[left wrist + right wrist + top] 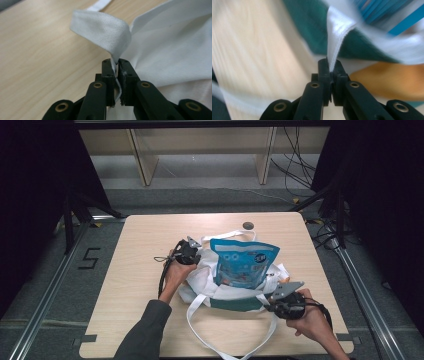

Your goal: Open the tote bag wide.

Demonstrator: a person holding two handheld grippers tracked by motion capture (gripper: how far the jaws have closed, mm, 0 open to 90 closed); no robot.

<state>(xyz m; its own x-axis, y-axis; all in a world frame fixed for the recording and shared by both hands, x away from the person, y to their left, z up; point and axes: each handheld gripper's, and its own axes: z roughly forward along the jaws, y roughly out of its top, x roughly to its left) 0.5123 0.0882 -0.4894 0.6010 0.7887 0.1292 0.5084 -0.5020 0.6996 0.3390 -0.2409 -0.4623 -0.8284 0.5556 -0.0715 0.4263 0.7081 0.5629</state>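
Both tongs clamp the tote's rim: left gripper (116, 65) and right gripper (332, 65) pinch white cloth.
I judge the blue pouch (243, 262) half in the tote bag (227, 292); seating it remains.

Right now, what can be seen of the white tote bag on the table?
The white tote bag lies crumpled near the middle of the wooden table. It looks like woven fabric, with a teal panel and long white straps, one looping toward the near edge. A blue snack pouch stands in its mouth. The left gripper is shut on a fold at the bag's left side, and the right gripper pinches a strap at its right.
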